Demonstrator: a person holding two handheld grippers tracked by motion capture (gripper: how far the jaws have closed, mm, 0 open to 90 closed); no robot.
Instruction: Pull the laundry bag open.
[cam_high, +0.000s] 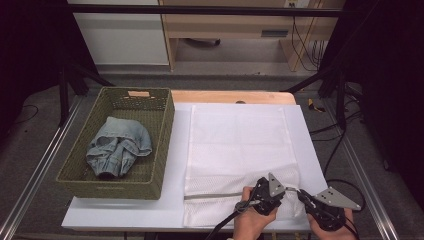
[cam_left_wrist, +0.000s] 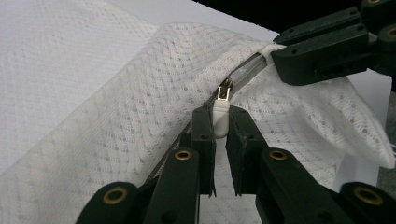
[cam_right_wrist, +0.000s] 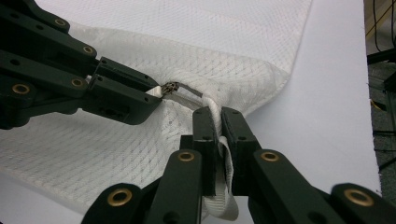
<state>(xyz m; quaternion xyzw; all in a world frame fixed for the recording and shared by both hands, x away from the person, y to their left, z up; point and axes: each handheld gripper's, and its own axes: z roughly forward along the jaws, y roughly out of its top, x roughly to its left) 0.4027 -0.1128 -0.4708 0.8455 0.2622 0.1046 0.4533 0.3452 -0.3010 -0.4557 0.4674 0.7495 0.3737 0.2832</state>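
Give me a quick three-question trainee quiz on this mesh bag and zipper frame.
1. True or false: the left gripper is shut on the zipper pull.
2. What does the right gripper pinch? A) the jeans B) a white strap at the end of the mesh bag's zipper C) the basket rim
3. Where do the jeans lie?

Key
1. True: its jaws clamp the white pull tab.
2. B: the white strap sits between its jaws, at the edge of the mesh bag.
3. Inside the woven basket, to the left of the bag on the table.
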